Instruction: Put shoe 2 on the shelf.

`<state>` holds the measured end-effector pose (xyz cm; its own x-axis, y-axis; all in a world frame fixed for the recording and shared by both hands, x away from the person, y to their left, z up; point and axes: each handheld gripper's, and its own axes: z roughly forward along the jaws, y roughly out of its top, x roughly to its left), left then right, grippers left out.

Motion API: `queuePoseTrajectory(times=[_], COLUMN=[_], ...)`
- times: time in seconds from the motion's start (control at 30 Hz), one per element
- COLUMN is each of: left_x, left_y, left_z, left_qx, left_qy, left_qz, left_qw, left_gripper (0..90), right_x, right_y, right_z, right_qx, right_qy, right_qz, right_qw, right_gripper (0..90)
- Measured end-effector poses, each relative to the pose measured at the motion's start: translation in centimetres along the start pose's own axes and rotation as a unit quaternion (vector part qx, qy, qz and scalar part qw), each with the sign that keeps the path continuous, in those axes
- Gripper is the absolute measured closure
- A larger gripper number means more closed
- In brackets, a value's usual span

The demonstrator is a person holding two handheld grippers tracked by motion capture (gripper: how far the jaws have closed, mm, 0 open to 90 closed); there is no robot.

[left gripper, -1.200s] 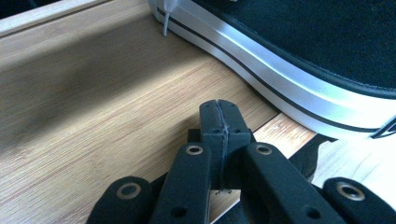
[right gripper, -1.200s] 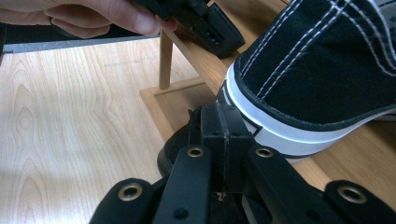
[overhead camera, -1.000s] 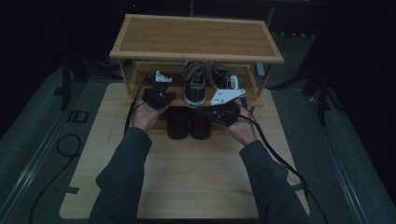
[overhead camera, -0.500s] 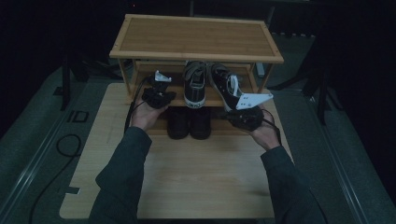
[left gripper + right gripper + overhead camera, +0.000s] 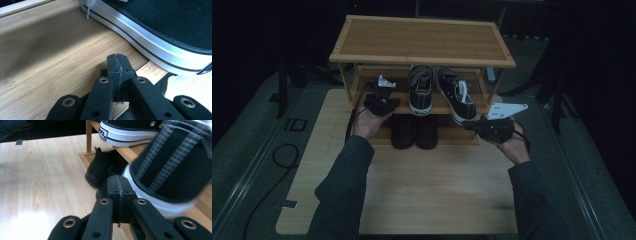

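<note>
We see a wooden shoe rack (image 5: 422, 42) standing at the far end of a pale wooden table (image 5: 427, 195), with a pair of black-and-white sneakers on its middle shelf and a pair of black shoes (image 5: 414, 131) tucked on the bottom level below them. The left sneaker (image 5: 421, 90) sits straight on the shelf, while the right sneaker (image 5: 456, 99) is angled, its heel jutting over the shelf's front edge toward the right gripper (image 5: 476, 125). In the right gripper view we find that gripper's jaws pressed together with nothing between them, right beside the sneaker's ribbed heel and white sole (image 5: 172, 167); whether they touch it we cannot tell. The left gripper (image 5: 382, 100) hovers at the left part of the middle shelf, and its own view shows its jaws (image 5: 117, 65) also closed tight and empty, just above the bare shelf board (image 5: 50, 55), near the white rubber edge of the left sneaker (image 5: 155, 32) but apart from it
</note>
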<state>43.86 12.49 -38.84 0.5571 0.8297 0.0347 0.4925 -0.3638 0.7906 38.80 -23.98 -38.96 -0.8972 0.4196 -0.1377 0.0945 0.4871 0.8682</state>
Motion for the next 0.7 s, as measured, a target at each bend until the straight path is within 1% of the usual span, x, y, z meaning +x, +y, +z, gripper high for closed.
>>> queuePoseTrajectory(times=[0.1,0.17,0.33,0.6,0.7], left_x=[-0.1,-0.3,-0.4,-0.6,-0.7], left_y=[0.1,0.2,0.3,0.4,0.5], left_z=[0.0,0.0,0.0,0.6,0.8], left_qx=[0.004,0.007,0.007,-0.005,-0.006], left_qy=[0.004,0.01,0.012,0.003,0.002], left_qz=[0.007,0.014,0.013,0.006,0.005], left_qw=[1.0,0.9998,0.9998,1.0,1.0], left_gripper=[90.0,90.0,90.0,89.9,89.9], right_x=[-0.4,-0.6,-0.9,-0.9,-1.0], right_y=[-0.5,-0.8,-1.1,-1.3,-1.5], right_z=[-0.8,-1.1,-1.3,-1.4,-1.3], right_qx=[-0.005,-0.005,-0.004,0.001,0.003], right_qy=[-0.002,-0.004,-0.003,-0.001,-0.001], right_qz=[0.009,0.01,0.014,0.015,0.016], right_qw=[0.9999,0.9999,0.9999,0.9999,0.9999], right_gripper=[90.0,90.0,90.0,90.0,90.0])
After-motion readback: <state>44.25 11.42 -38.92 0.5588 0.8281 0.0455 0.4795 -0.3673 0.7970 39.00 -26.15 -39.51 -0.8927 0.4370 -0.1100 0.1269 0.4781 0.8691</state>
